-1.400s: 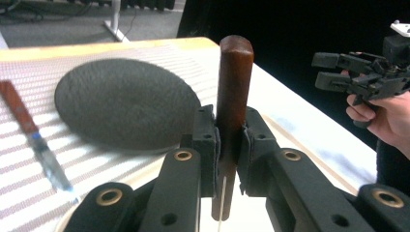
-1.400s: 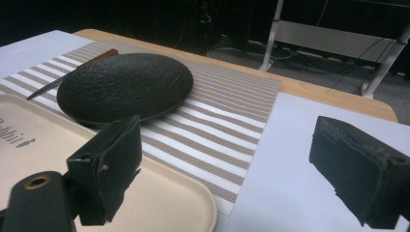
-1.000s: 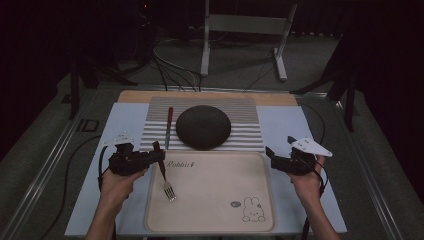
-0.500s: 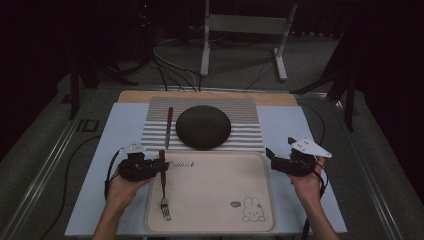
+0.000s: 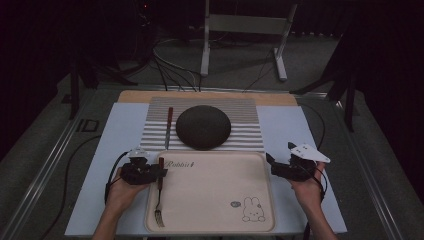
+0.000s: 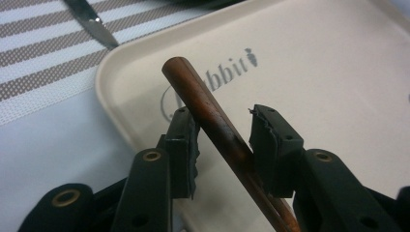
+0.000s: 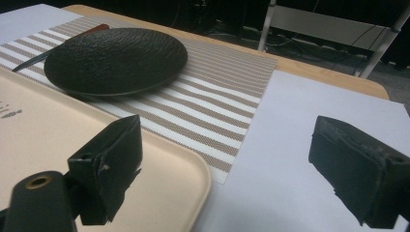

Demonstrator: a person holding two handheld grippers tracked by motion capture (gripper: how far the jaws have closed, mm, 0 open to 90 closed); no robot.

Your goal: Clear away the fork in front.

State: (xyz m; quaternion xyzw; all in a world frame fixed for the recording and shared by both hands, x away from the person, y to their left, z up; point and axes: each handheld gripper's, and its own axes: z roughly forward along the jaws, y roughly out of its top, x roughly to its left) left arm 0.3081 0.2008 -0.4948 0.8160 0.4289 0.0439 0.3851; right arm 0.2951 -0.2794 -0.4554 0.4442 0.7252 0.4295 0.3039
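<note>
Two grippers sit at the near edge of the bench (image 5: 100,150), one at each side of a cream tray (image 5: 215,195). At about eight o'clock from the tray's middle, the left gripper (image 5: 159,172) hangs over the tray's left rim with its jaws on either side of the brown handle of a fork (image 5: 160,200). In the left gripper view the handle (image 6: 212,125) runs up between the two black pads (image 6: 186,145); it leans against the right pad while a small gap shows on the left, so the jaws are slightly apart and not pinching it. From the high view the fork lies along the tray's left side, tines toward six o'clock, handle end toward twelve, just left of the printed word "Rabbit" (image 5: 179,164). At three o'clock from the tray, the right gripper (image 5: 270,162) hovers just off the tray's right rim, its jaws spread wide with nothing between them; the right gripper view shows bare white paper and the tray corner (image 7: 183,169) in the gap. Beyond the tray, at twelve o'clock, a dark round plate (image 5: 203,127) rests on a striped mat (image 5: 245,125), and a knife (image 5: 169,127) lies on the mat just left of the plate, pointing toward the tray. A rabbit drawing (image 5: 252,210) marks the tray's near right corner.
</note>
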